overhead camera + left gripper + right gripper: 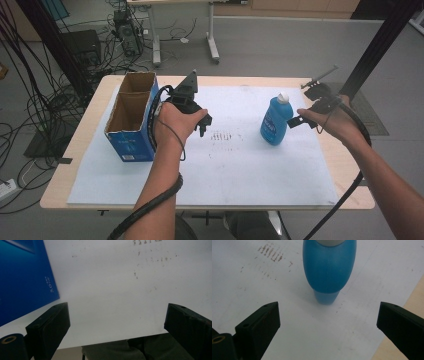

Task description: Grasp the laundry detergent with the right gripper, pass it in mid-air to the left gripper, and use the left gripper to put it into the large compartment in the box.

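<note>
1. A blue bottle with a white cap is seen standing upright on the white sheet that covers the counter, toward the right side of the high view.
2. The right claw is held level just beside the bottle, on its right; in the high view the tip seems to be at the bottle's side, but contact cannot be told.
3. In the right gripper view, the right claw is shown spread wide, with nothing between its jaws; the bottle stands ahead of the gap, apart from both jaws.
4. The left claw is held above the sheet near the middle of the counter, just to the right of a blue cardboard box.
5. In the left gripper view, the left claw is shown spread wide and holding nothing; only bare sheet lies between the jaws, and a blue wall of the box is seen at the left.
6. The box is open at the top and is divided into two compartments; it stands at the left edge of the sheet, well apart from the bottle.
7. Faint dark marks are seen on the sheet between the two claws.
</note>
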